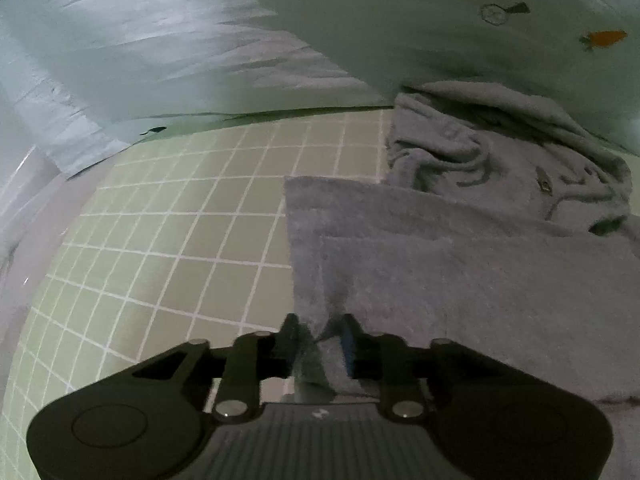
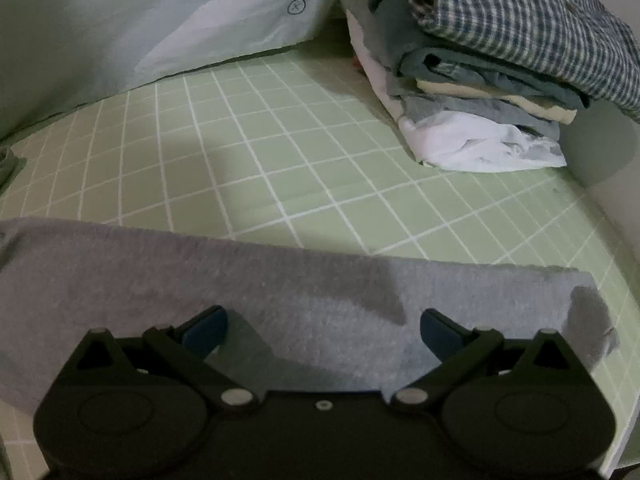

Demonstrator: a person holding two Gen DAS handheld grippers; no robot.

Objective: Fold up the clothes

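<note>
Clothes made of soft grey cloth [image 1: 460, 280] lie on a green sheet with white grid lines [image 1: 180, 240]; whether that sheet covers a bed or something else, I cannot tell. Pale green bedding with little round marks and an orange carrot print [image 1: 604, 38] lies bunched along the far side of the sheet. The left view shows the grey cloth folded flat with straight edges, and behind it a crumpled part with a small zip pull [image 1: 545, 184], pushed up against the bedding. The left hand-held gripper [image 1: 318, 330] has its fingers a little apart, with a fold of the grey cloth's near corner between them; the cloth looks loose there, not squeezed. To the left of the cloth the sheet is bare all the way to a pale edge. The right view shows something the left one does not: a pile of folded clothes [image 2: 480, 92] at the far right, with a blue checked shirt [image 2: 520, 12] on top and a white piece at the bottom. The right view also shows the far straight edge of the grey cloth [image 2: 280, 280] running across the picture, with its right corner near the edge of the sheet. The right hand-held gripper [image 2: 324, 326] is spread wide above the cloth and pinches nothing. Between the grey cloth and the pile there is a wide stretch of bare sheet.
</note>
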